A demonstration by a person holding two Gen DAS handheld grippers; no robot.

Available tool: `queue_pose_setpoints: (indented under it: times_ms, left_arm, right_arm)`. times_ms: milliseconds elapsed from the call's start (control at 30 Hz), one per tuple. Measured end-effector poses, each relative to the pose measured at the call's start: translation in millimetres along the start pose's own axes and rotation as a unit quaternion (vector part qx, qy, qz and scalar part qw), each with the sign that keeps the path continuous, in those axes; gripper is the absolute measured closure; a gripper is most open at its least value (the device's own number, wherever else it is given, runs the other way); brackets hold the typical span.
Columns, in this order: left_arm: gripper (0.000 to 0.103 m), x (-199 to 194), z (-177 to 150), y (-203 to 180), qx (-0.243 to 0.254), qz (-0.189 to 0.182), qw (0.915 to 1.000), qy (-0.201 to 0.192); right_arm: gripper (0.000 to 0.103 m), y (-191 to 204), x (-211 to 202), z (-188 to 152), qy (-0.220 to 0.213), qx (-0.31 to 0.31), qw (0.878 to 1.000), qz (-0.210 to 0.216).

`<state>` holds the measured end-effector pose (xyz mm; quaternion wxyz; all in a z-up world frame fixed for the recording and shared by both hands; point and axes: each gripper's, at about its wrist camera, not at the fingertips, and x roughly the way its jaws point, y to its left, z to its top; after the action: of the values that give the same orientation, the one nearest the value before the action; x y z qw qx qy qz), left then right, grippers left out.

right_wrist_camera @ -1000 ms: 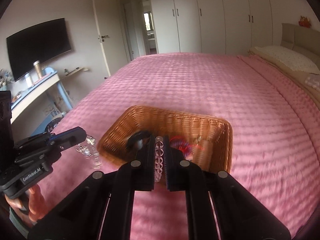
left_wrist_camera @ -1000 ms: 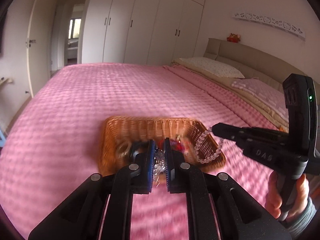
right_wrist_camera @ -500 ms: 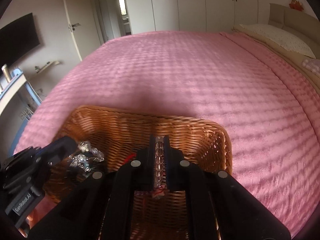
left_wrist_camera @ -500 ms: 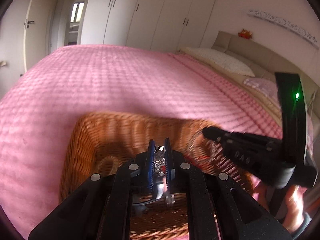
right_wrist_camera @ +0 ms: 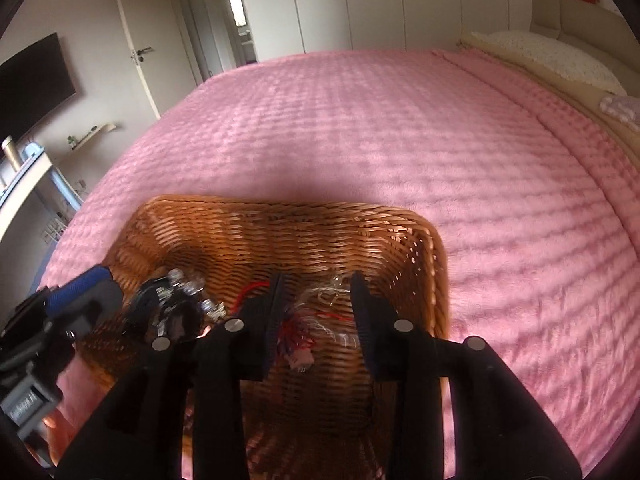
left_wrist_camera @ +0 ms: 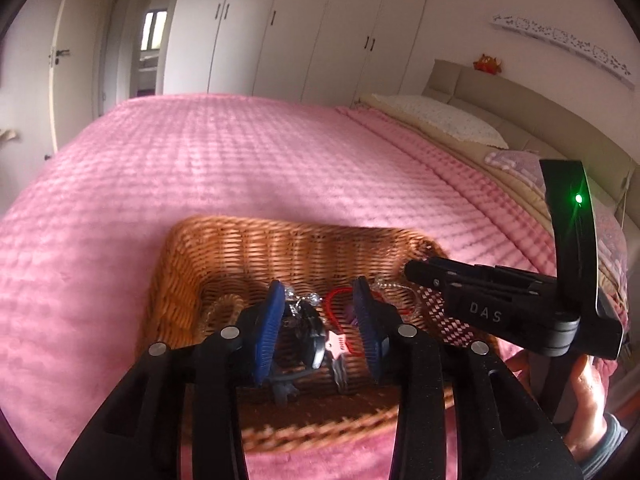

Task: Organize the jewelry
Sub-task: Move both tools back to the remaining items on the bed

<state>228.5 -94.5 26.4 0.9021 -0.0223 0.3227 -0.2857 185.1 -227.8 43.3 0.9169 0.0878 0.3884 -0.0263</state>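
Observation:
A brown wicker basket sits on the pink bedspread; it also shows in the right wrist view. My left gripper is open over the basket, with a crystal bead piece and a dark item lying between its fingers. My right gripper is open over the basket's right part, above a clear bead bracelet and red thread jewelry. The right gripper's body shows at the right of the left wrist view.
The pink bedspread spreads around the basket. Pillows and a headboard lie at the right. White wardrobes stand behind. A desk and a wall TV are at the left.
Both grippers came down over the basket and opened. The crystal piece left the left jaws and the bead bracelet left the right jaws; both now lie in the basket.

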Motion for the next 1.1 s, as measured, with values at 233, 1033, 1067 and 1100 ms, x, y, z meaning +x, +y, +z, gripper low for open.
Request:
queue_pose_setpoints:
  times_ms: [233,1033,1067,1100]
  left_arm:
    - [0.068,-68,-23,-22,0.002,-0.005,0.9996,-0.029]
    - [0.069,-98,-202,-100,0.047,0.003,0.9919,0.118]
    - [0.069,-96,-203,-101,0.050,0.006,0.9913,0.121]
    - [0.069,-93,-205,-103,0.054,0.009,0.9906,0.125]
  right_arm:
    - [0.072,12,-84,-31,-0.047,-0.036,0.998,-0.003]
    - [0.072,-15,-110,-208,0.019,-0.053,0.998,-0.024]
    - [0.072,-15,-108,-210,0.024,-0.051,0.998,-0.022]
    - [0.072,-16,-106,-211,0.027,-0.050,0.998,-0.020]
